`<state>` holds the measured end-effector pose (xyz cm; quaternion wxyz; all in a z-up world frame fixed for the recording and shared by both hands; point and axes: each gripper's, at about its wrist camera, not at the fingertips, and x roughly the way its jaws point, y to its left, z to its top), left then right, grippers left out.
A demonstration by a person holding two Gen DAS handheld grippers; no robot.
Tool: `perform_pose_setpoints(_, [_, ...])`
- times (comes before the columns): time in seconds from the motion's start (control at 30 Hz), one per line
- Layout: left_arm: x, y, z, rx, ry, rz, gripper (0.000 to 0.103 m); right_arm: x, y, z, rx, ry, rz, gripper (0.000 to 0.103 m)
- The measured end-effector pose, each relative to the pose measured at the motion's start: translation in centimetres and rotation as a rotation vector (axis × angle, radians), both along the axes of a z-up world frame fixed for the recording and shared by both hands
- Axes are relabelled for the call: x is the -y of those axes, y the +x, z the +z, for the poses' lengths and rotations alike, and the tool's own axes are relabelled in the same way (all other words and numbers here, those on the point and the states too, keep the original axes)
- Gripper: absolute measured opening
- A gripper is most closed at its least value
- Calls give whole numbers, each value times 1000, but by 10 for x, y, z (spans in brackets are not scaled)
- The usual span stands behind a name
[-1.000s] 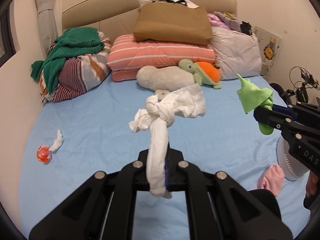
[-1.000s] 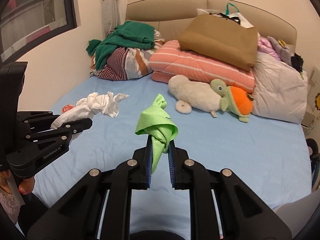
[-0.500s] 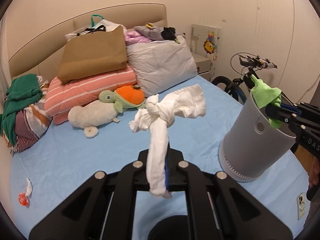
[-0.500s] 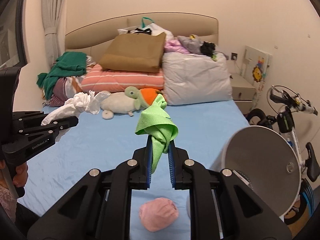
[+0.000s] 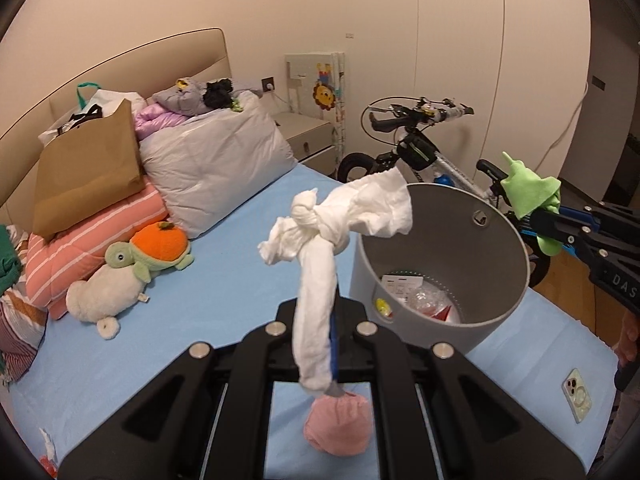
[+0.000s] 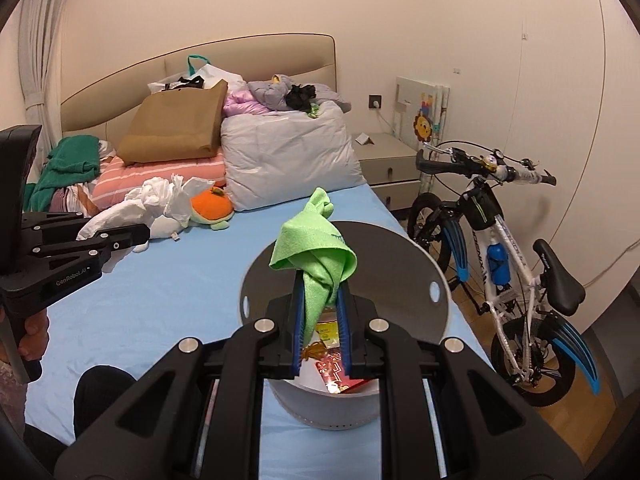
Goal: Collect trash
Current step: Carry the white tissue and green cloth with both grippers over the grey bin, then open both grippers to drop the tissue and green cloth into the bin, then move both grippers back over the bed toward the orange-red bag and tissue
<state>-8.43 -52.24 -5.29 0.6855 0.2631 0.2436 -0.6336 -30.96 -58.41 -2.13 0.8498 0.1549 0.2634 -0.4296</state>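
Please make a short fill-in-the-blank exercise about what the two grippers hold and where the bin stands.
1. The left gripper is shut on a knotted ____ cloth.
2. The right gripper is shut on a ____ cloth.
3. The grey bin stands on the ____ bed sheet.

Missing words: white; green; blue

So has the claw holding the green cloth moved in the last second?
Yes. The right claw with the green cloth has swung from over the open bed toward the bicycle side, and is now above the grey bin.

Beige walls; padded headboard [image 6: 192, 56]; nightstand [image 6: 390, 160]; wooden floor [image 6: 576, 408].
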Motion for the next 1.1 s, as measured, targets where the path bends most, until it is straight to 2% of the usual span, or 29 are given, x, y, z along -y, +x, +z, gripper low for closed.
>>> perform_pose_setpoints(0.3, [35, -51, 0, 15, 10, -106, 6, 16, -44, 10, -17, -27, -65, 13])
perform_pose_setpoints(0.57, [59, -79, -11, 25, 50, -167, 10, 31, -55, 8, 3, -20, -68, 13])
perform_pose_setpoints(0.63, [65, -83, -13, 25, 63, -164, 10, 36, -55, 7, 15, -18, -65, 17])
perform_pose_setpoints(0.67, [69, -84, -16, 27, 75, -161, 11, 39, -54, 7, 17, -15, -60, 22])
perform_pose_setpoints(0.7, [73, -86, -17, 27, 84, -157, 13, 41, -53, 5, 19, -13, -56, 32])
perform_pose_setpoints(0.73, [75, -86, -18, 25, 89, -155, 21, 44, -52, 5, 20, -15, -59, 37])
perform_pose_setpoints(0.77, [76, -86, -19, 25, 90, -154, 29, 45, -51, 5, 20, -20, -61, 47])
perform_pose_setpoints(0.8, [76, -87, -19, 32, 83, -150, 48, 46, -49, 6, 17, -28, -64, 51])
perform_pose_setpoints(0.83, [75, -87, -19, 40, 70, -144, 65, 47, -48, 7, 16, -37, -66, 52])
perform_pose_setpoints(0.9, [73, -87, -18, 56, 45, -142, 71, 50, -47, 9, 16, -41, -63, 52])
perform_pose_setpoints(1.1, [69, -83, -21, 55, 54, -128, 72, 52, -38, 8, 4, -30, -50, 52])
